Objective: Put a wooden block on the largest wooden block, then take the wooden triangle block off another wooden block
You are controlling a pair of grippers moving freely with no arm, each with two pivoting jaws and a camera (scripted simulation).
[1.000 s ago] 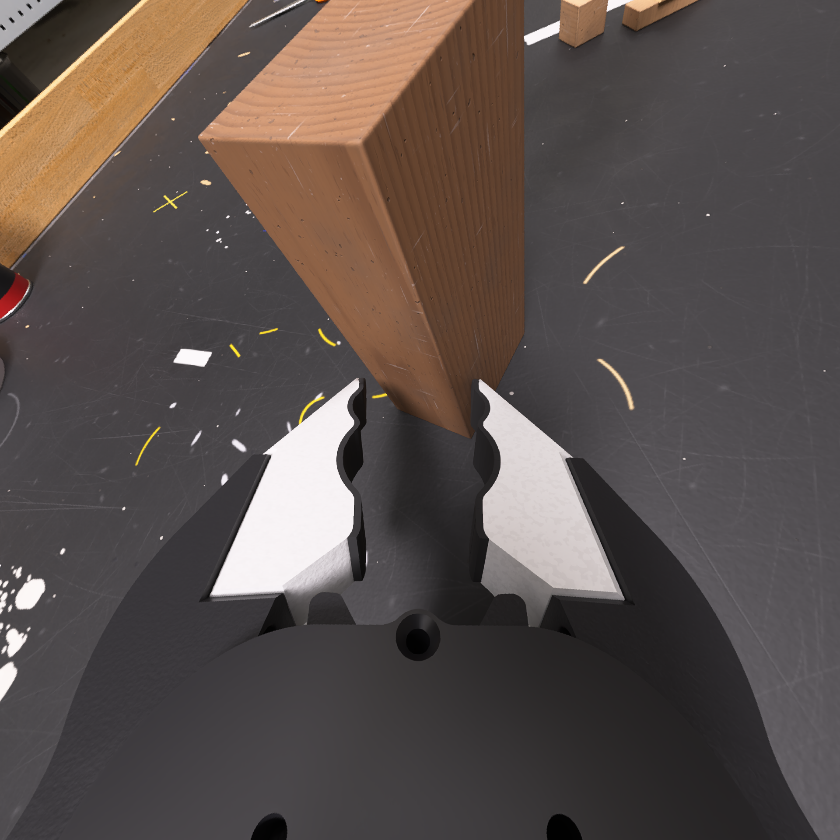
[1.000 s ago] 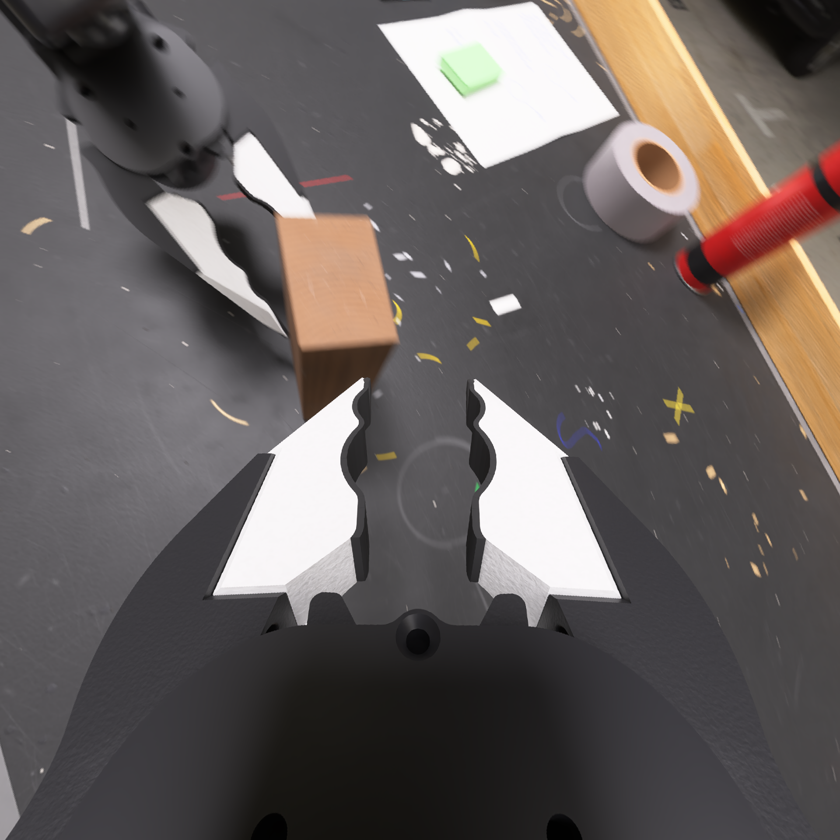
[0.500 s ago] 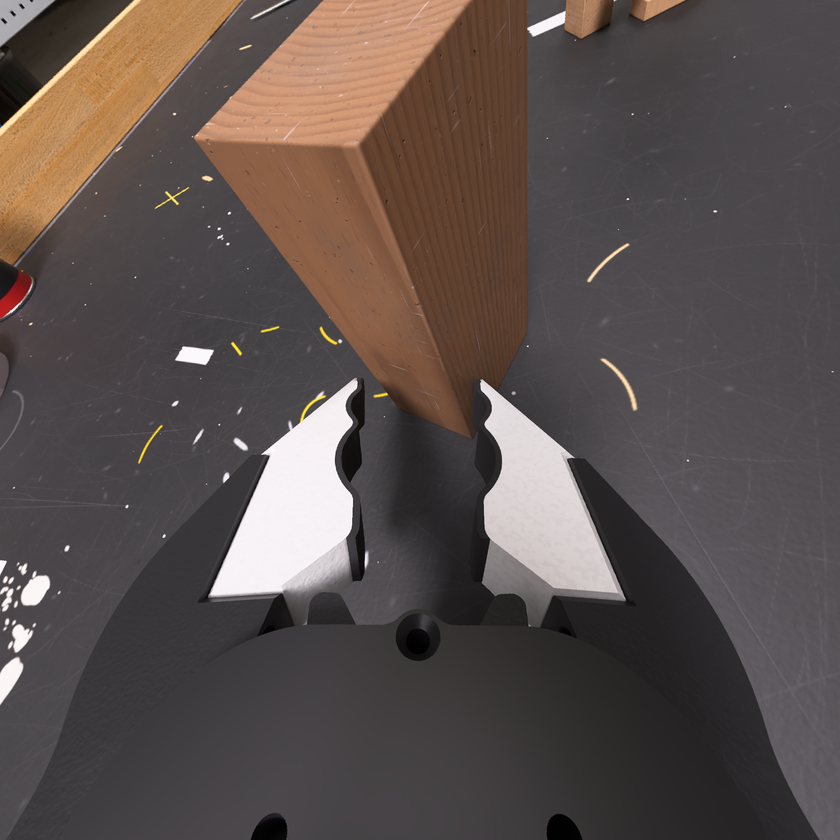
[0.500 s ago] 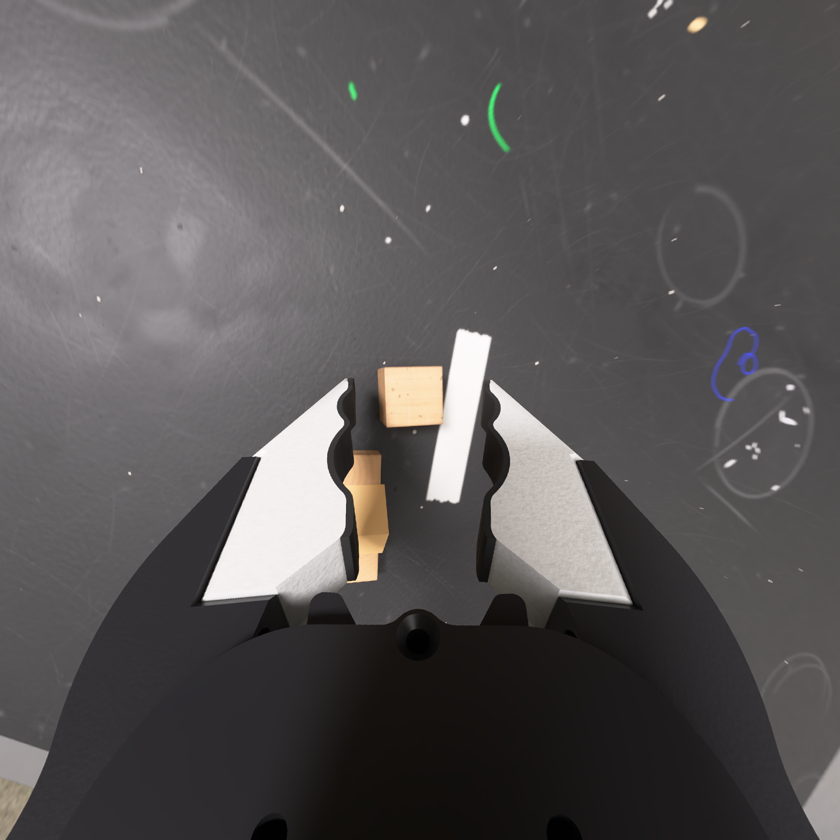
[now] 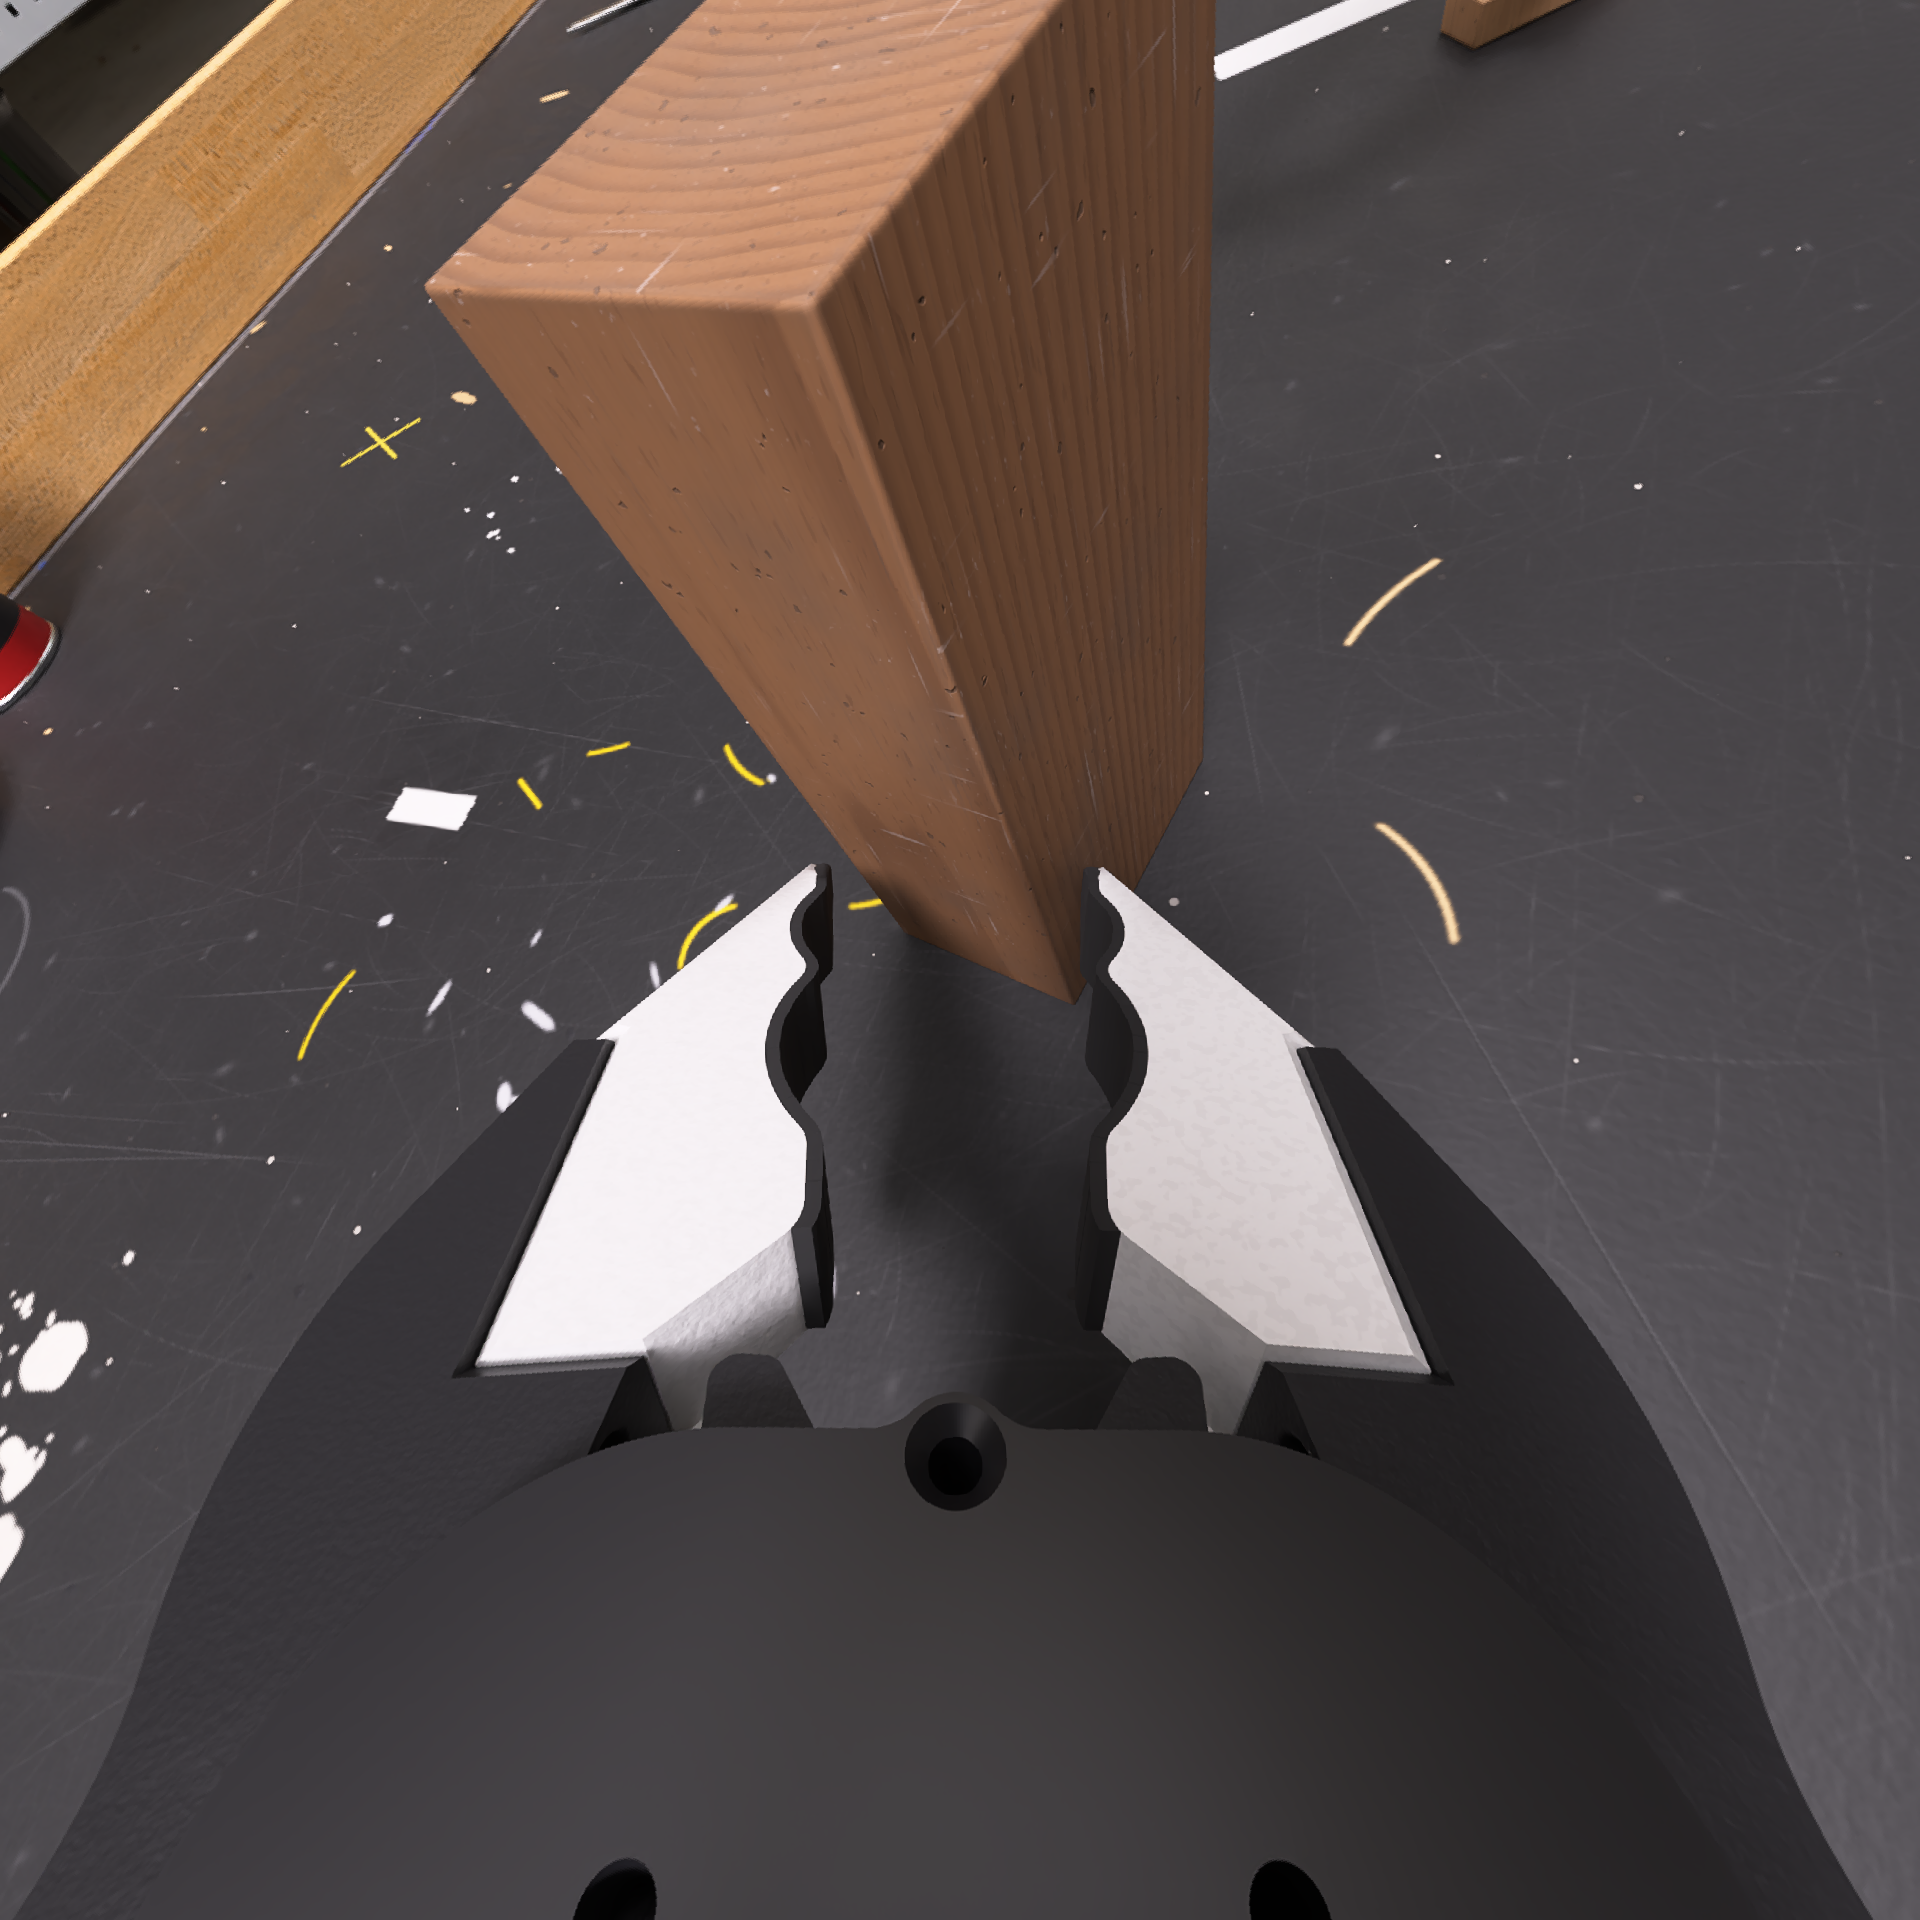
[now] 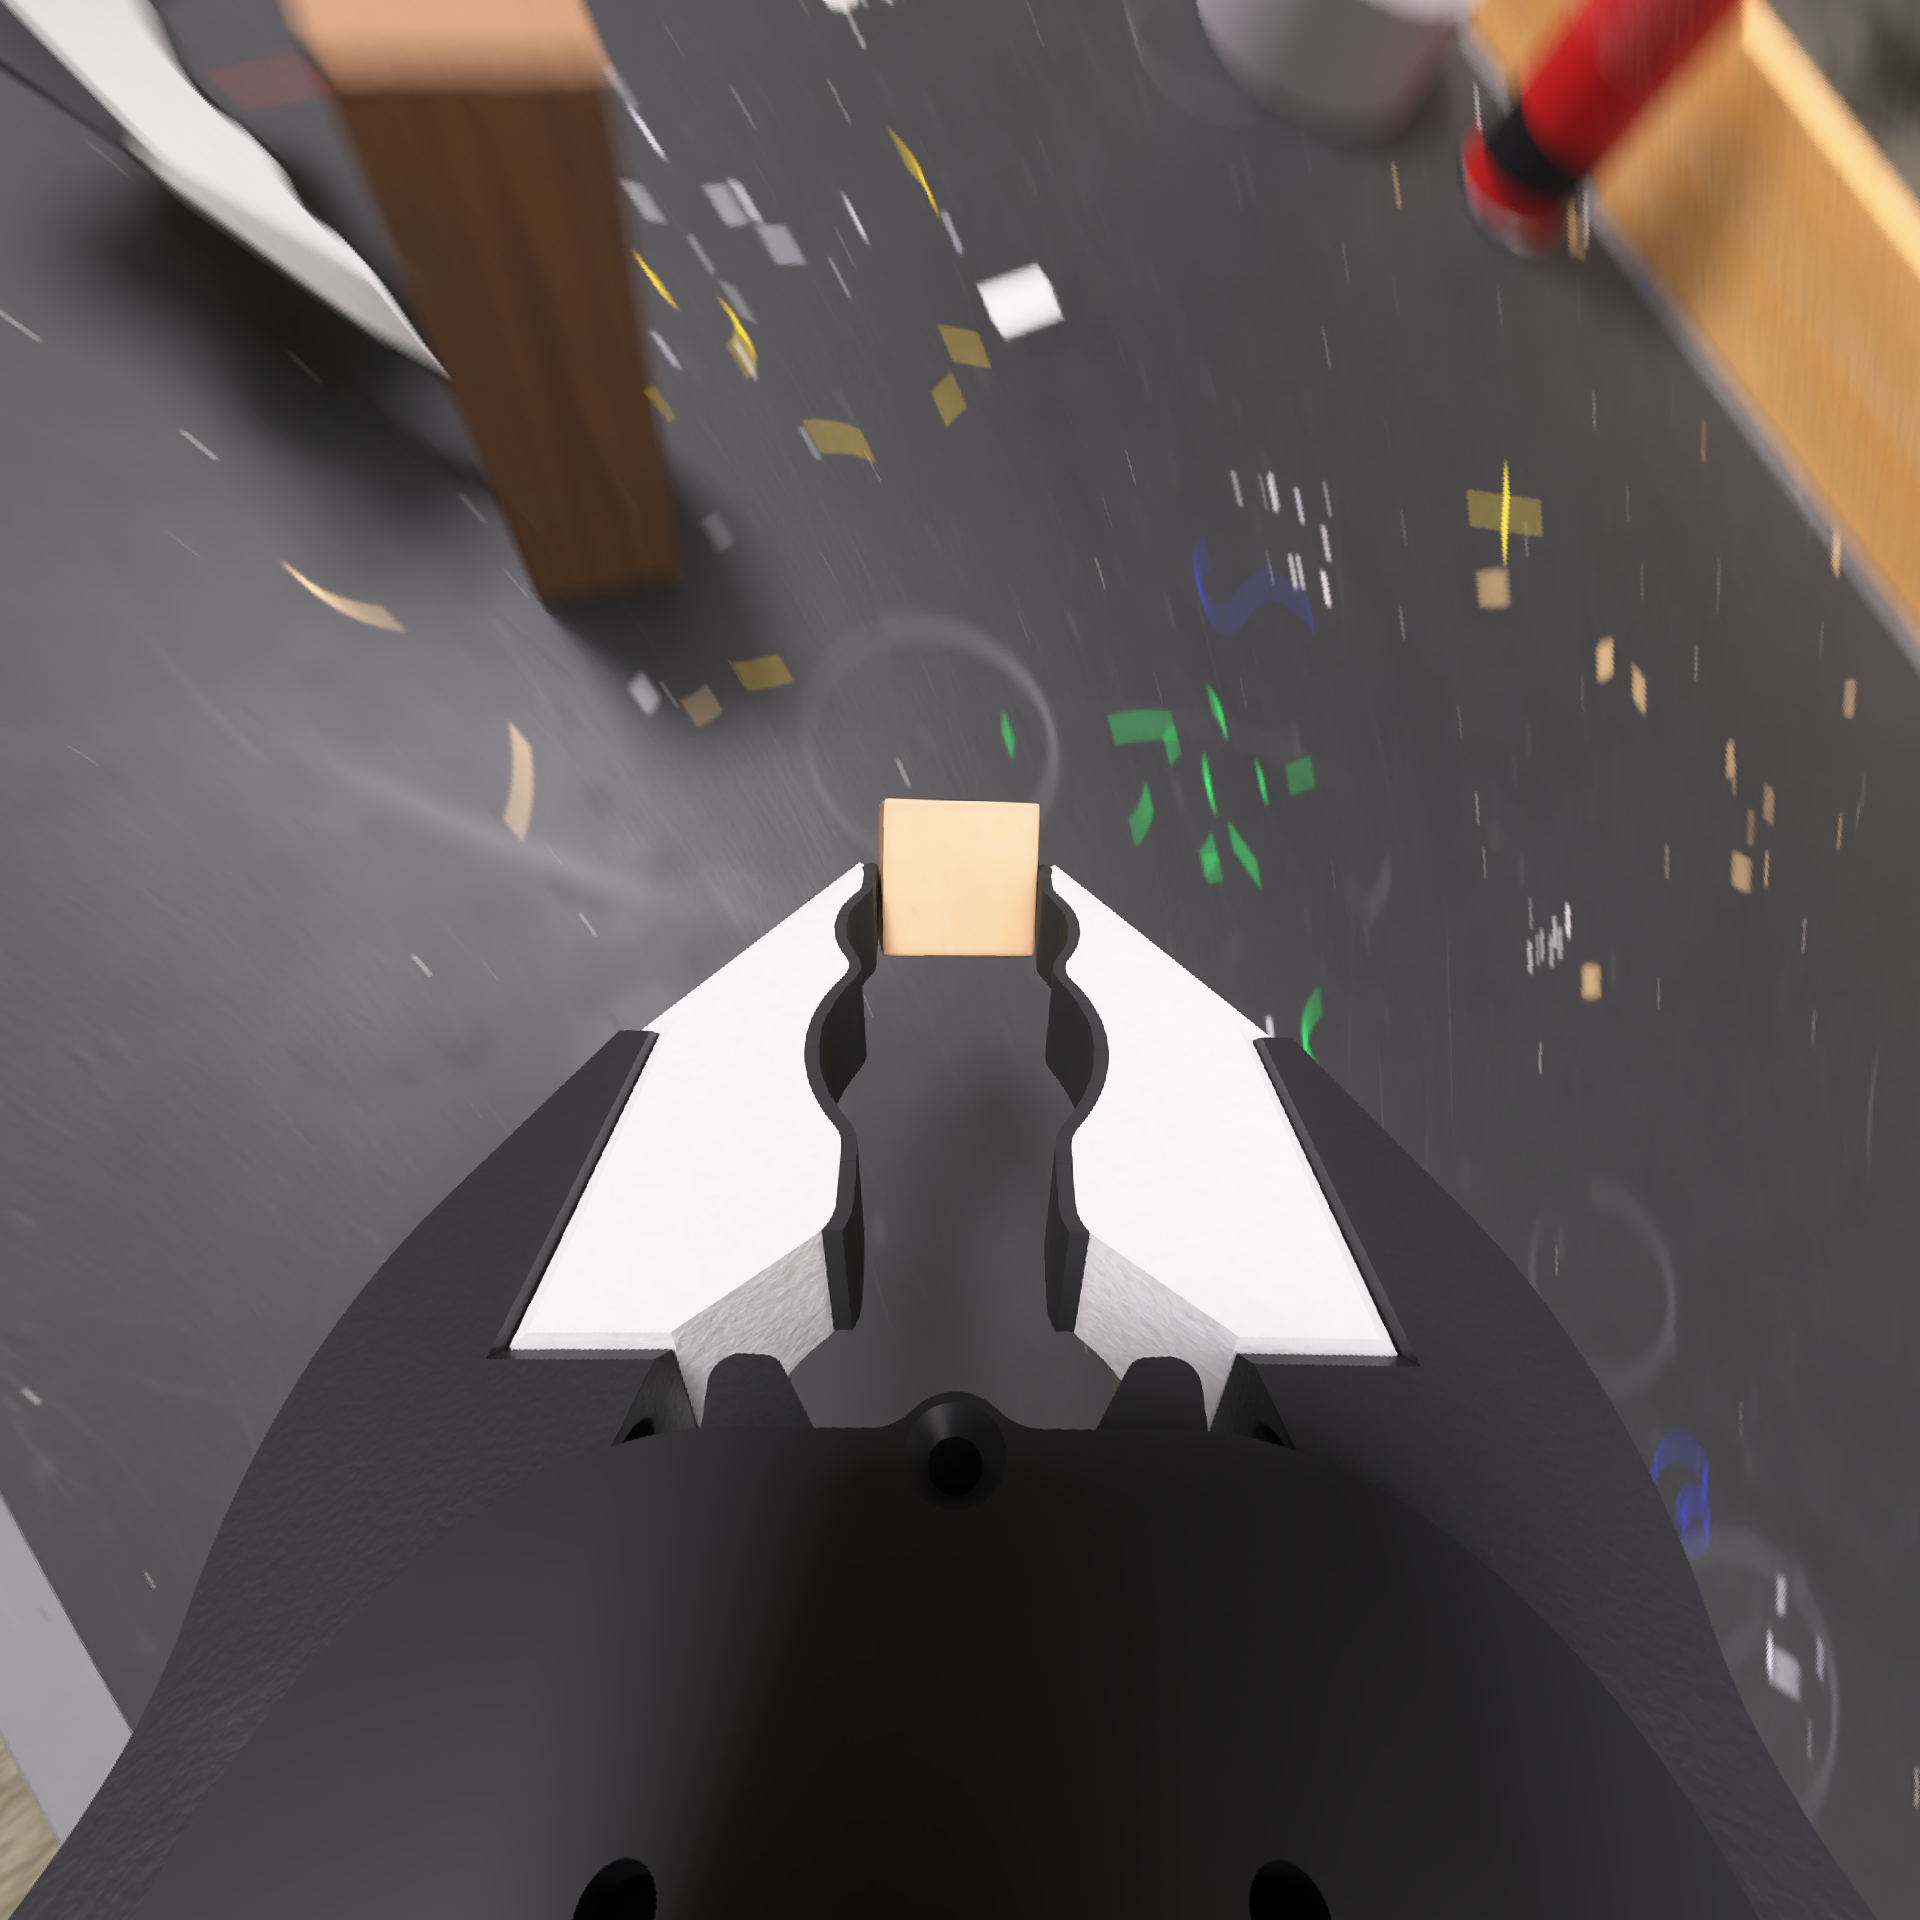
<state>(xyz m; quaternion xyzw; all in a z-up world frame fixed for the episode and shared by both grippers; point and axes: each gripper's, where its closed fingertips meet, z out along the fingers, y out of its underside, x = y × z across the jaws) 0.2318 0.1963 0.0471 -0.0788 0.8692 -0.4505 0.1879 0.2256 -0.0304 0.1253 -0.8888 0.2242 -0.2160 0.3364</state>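
The largest wooden block (image 5: 883,447), dark brown, stands upright on the dark table right in front of my left gripper (image 5: 956,899). That gripper is open and empty, with the block's lower corner just by its right fingertip. My right gripper (image 6: 956,878) is shut on a small light wooden cube (image 6: 958,883) held between its fingertips above the table. In the blurred right wrist view the large block (image 6: 520,312) stands at the upper left, with a white finger of the left gripper (image 6: 208,177) beside it. The triangle block is not in view.
A light wooden piece (image 5: 1486,16) and a white tape strip (image 5: 1288,42) lie far beyond the large block. A wooden table edge (image 5: 156,260) runs along the left. In the right wrist view a red tool (image 6: 1590,94), a tape roll (image 6: 1340,52) and the wooden edge (image 6: 1787,312) lie at the upper right.
My right gripper has shut on the small light cube, lifted it and swung back towards the large block. My left gripper has barely moved and stays open by the block.
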